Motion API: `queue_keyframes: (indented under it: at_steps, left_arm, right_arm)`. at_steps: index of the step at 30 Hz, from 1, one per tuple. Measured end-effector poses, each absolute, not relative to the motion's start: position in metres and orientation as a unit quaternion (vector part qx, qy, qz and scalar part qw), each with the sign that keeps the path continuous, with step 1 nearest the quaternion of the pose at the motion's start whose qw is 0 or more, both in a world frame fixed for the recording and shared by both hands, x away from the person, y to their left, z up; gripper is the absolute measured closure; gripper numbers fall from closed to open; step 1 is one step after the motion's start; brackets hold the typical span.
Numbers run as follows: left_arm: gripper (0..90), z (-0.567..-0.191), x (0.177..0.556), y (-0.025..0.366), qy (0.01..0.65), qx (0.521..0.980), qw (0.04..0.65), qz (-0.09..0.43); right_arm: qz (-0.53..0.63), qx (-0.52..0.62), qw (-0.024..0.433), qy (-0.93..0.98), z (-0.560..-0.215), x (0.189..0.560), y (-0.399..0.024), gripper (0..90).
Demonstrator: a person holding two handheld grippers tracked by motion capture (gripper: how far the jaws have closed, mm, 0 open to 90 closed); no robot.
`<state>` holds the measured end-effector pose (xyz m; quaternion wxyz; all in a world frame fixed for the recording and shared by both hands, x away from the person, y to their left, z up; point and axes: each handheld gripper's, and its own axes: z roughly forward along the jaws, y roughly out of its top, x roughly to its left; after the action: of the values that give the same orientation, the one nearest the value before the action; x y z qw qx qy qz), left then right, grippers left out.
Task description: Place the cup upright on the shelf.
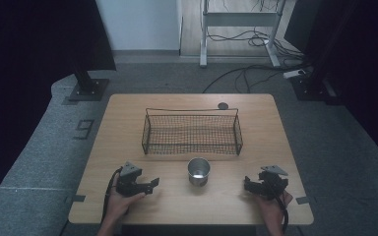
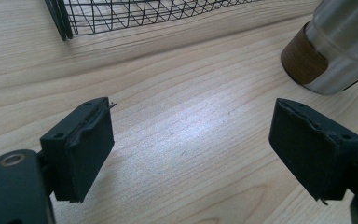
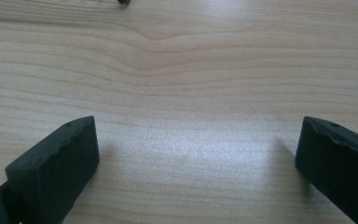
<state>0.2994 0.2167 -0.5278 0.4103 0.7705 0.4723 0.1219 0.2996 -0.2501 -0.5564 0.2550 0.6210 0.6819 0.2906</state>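
Both grippers, left [image 1: 153, 183] and right [image 1: 246, 185], are black, each topped by a grey three-cornered plate. Black cables trail from them. The fingers [image 2: 81, 151] are blocky, with screw holes.

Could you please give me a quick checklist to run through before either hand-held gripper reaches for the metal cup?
1. Left hand-held gripper jaws wide apart, nothing between them: ok.
2. Right hand-held gripper jaws wide apart, nothing between them: ok.
3. Metal cup upright, mouth up, apart from both grippers: ok.
4. Cup empty: cannot tell.
5. Wire basket behind the cup, nothing seen inside it: ok.
6. Table bare between left gripper and cup: ok.
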Motion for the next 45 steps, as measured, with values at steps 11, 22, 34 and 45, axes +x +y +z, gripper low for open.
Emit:
queue_keyframes:
  at_steps: [11, 22, 34, 45]
  left_arm:
    - [14.1, -0.522, 0.298, 0.223, 0.478, 0.761, 0.423, 0.116]
    - [13.8, -0.504, 0.287, 0.215, 0.454, 0.757, 0.456, 0.109]
    - [13.8, -0.498, 0.283, 0.192, 0.430, 0.771, 0.461, 0.093]
    - [13.8, -0.495, 0.285, 0.160, 0.403, 0.790, 0.454, 0.083]
  right_arm:
    - [0.291, 0.625, 0.260, 0.676, -0.556, 0.297, -0.252, 2.2]
    - [0.291, 0.625, 0.262, 0.675, -0.556, 0.296, -0.253, 2.7]
    - [0.291, 0.628, 0.264, 0.672, -0.556, 0.295, -0.254, 3.7]
    - [0.291, 0.630, 0.266, 0.669, -0.556, 0.295, -0.254, 4.3]
